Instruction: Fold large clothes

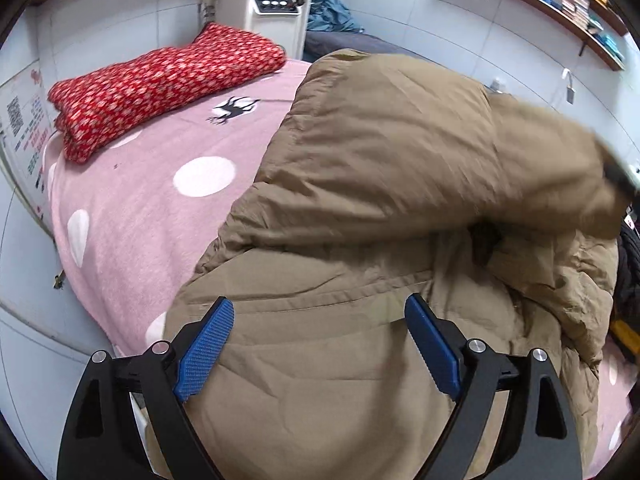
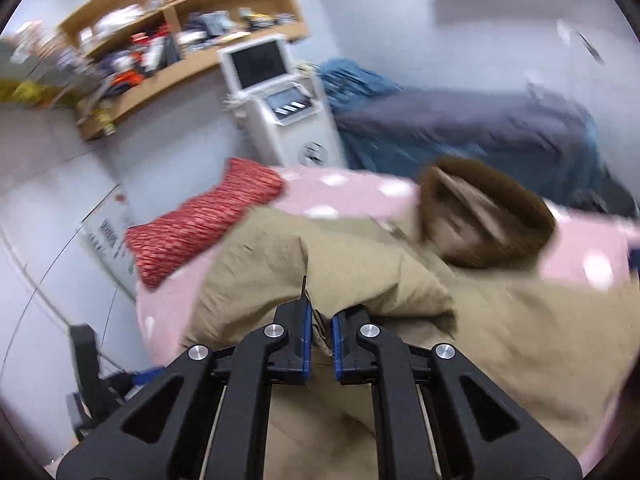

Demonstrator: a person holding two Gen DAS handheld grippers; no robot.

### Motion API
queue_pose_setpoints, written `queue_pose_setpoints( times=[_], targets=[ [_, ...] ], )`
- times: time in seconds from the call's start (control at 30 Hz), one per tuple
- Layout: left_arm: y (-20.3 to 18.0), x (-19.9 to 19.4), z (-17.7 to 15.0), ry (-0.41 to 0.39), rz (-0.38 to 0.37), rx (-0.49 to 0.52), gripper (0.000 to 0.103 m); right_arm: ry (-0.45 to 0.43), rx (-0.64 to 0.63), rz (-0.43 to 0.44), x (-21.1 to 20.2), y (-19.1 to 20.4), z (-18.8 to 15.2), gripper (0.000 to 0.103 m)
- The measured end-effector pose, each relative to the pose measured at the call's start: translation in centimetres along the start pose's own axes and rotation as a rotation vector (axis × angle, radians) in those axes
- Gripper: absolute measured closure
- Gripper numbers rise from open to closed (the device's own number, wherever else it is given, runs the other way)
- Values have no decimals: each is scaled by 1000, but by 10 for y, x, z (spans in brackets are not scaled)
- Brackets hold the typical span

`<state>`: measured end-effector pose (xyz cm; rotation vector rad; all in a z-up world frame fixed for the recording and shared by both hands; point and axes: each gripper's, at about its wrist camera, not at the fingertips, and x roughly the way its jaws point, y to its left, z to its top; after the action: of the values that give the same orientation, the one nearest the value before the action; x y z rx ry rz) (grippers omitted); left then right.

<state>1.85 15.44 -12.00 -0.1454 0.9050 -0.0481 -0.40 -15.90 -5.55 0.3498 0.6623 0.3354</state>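
Item, far left: folded red quilt with small pale print [image 1: 160, 88], stacked at the head of the pink fleece blanket with white dots [image 1: 132, 216]; well clear of the work. Item, centre: large tan padded coat with brown fur-trimmed hood [image 1: 360, 184], the task's garment, lying across the pink blanket, body bulked up and one part doubled over itself; hood [image 2: 486, 220] at the far end in the right wrist view. Item, left gripper [image 1: 320, 344]: black frame, blue ribbed pads, jaws spread wide above the coat's near hem, nothing between them; judged to wait in readiness to pin or take the lower edge. Item, right gripper [image 2: 321, 344]: jaws drawn nearly together on a pinch of tan cloth, apparently a sleeve or side fold raised so it can be carried across the body. Surroundings: white floor-standing machine with screen [image 2: 276, 92], wooden wall shelves of clutter [image 2: 176, 40], grey-covered second bed [image 2: 460, 128] behind. Obstruction: the coat's own puffed bulk, likely to resist a flat fold; the quilt limits room leftward.
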Motion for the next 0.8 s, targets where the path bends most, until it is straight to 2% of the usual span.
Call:
queue_pose_setpoints(
  times=[0.1, 0.13, 0.23, 0.4, 0.57, 0.6, 0.7, 0.73, 0.8],
  targets=[
    [-11, 1, -1, 4, -17, 16, 18, 39, 186, 13, -6, -45, -29, 97],
    [-15, 2, 0, 5, -23, 25, 18, 49, 206, 12, -6, -51, -36, 97],
    [-27, 5, 1, 7, -37, 49, 18, 81, 196, -10, 0, -50, -53, 97],
    [-48, -5, 17, -43, -67, 97, 18, 142, 178, -56, 13, -51, -66, 97],
    [-74, -12, 58, -149, -110, 163, 18, 178, 237, -65, 14, -61, -78, 97],
    [-80, -12, 68, -169, -122, 174, 15, 176, 239, -71, 11, -62, -78, 97],
    [-96, -2, 87, -171, -149, 196, 13, 156, 208, -103, -1, -63, -75, 96],
    [-99, 3, 91, -164, -162, 198, 13, 149, 198, -119, -4, -63, -72, 93],
    [-109, 15, 95, -133, -191, 203, 13, 134, 194, -133, -9, -63, -69, 75]
  ],
)
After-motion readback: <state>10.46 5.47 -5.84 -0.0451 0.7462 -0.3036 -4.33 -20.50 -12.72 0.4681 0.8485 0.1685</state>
